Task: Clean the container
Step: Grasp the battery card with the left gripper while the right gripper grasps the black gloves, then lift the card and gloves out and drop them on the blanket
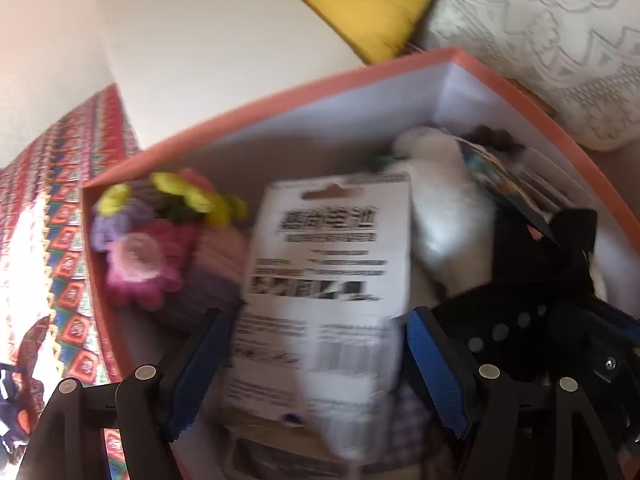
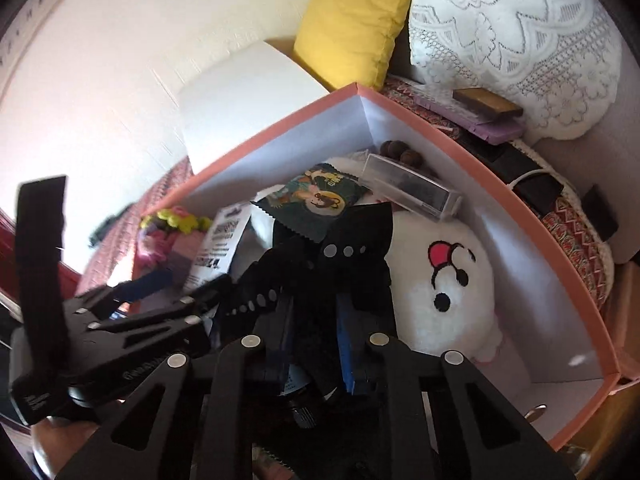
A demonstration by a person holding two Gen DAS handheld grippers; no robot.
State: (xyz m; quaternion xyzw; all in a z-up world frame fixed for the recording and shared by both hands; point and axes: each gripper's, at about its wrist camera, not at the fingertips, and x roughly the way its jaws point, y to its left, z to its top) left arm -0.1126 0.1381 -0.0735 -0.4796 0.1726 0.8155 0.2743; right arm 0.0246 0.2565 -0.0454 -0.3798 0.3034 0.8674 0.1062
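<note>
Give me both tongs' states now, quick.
Left tongs: spread either side of the white printed cardboard blister pack; grip cannot be told through blur.
Right tongs: closed narrow; anything held cannot be told.

One pink box (image 2: 472,142), white inside. In it: one white plush toy (image 2: 448,280) with a stitched face; one white printed blister card (image 1: 328,256); one dark snack packet (image 2: 320,200) with cartoon print; one clear plastic case (image 2: 412,192); one bunch of crochet flowers (image 1: 148,232), at least five blooms, yellow, purple, pink; two brown balls (image 2: 400,152) showing at the far corner. Behind the box: one yellow cushion (image 2: 352,20), one white lace cushion (image 2: 516,40), one white board (image 2: 248,92). Two claws in view.
</note>
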